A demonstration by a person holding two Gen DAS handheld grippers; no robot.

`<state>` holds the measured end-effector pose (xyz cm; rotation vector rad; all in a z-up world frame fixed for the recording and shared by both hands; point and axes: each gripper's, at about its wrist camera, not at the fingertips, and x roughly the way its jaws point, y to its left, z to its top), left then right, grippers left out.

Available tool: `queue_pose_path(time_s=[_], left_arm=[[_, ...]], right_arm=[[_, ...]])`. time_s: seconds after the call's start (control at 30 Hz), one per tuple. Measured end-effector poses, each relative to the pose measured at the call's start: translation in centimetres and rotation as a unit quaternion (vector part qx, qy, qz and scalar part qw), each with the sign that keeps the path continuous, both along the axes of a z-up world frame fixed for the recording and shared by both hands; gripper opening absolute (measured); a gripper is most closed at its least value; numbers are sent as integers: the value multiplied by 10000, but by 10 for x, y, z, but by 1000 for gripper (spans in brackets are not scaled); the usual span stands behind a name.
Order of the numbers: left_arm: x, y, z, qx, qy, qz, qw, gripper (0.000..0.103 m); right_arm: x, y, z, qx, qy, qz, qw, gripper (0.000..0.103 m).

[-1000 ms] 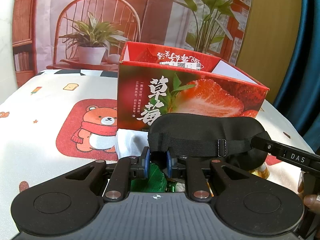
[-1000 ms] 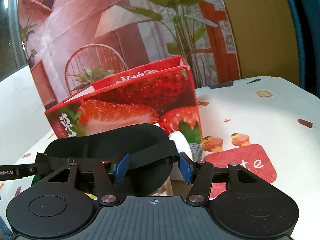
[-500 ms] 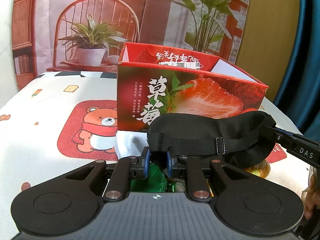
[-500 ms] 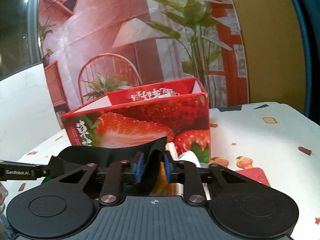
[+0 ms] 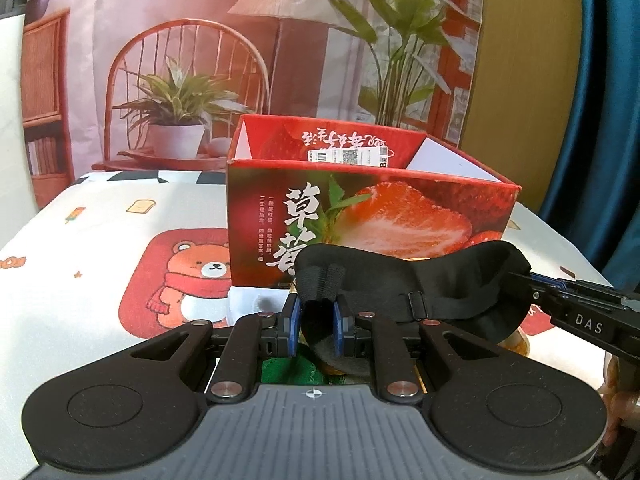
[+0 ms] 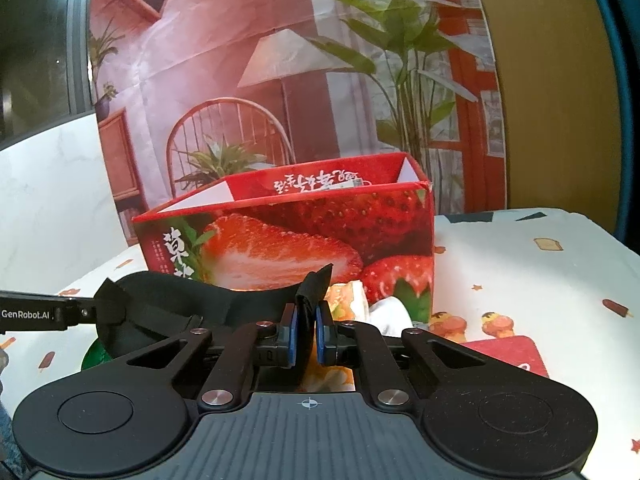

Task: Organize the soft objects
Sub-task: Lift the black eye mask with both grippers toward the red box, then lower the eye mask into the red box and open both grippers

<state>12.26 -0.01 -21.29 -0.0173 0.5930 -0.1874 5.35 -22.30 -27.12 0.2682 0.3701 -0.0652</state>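
Sleep mask (image 5: 420,276), 1 black padded piece with 1 elastic strap (image 5: 384,304) and 1 small buckle (image 5: 416,306), is stretched between 2 grippers in the lower middle of the left wrist frame, held up in front of the strawberry box (image 5: 360,208). The left gripper (image 5: 316,322) has its jaws clamped on the mask's left end, where the strap bunches up between the 2 blue pads (image 5: 291,320). The right gripper (image 6: 306,334) has its jaws pressed together on the mask's other end, a folded black edge standing up between its pads; in the left wrist frame it enters from the right edge as a black arm. The 1 red box, open at the top, stands on the table at centre frame, with a cut strawberry and white lettering printed on its front wall. At the box's foot lies 1 white soft item (image 5: 256,304), and beneath the left gripper 1 green item (image 5: 280,372) shows only in part. In the right wrist frame 1 orange-and-white packet (image 6: 348,300) leans by the box's lower right corner. The tablecloth (image 5: 100,240) is white with 1 bear in a red scarf (image 5: 188,288) at the left. A printed backdrop (image 5: 200,60) fills the upper frame.
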Motion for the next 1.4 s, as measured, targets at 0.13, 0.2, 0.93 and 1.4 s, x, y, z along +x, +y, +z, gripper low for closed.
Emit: queue_pose_path(time_s=[0.13, 0.2, 0.93, 1.4], left_arm=[[-1, 1, 2, -44, -41, -21, 10000, 16], [-2, 1, 4, -75, -91, -48, 9999, 15], [-7, 2, 36, -346, -677, -116, 9970, 9], [10, 3, 74, -465, -1229, -142, 9912, 9]], right_arm=[[0, -1, 0, 26, 12, 2, 10000, 8], [-1, -1, 1, 23, 0, 8, 10000, 8], [1, -1, 53, -118, -468, 238, 9986, 8], [15, -18, 86, -47, -757, 211, 9969, 8]])
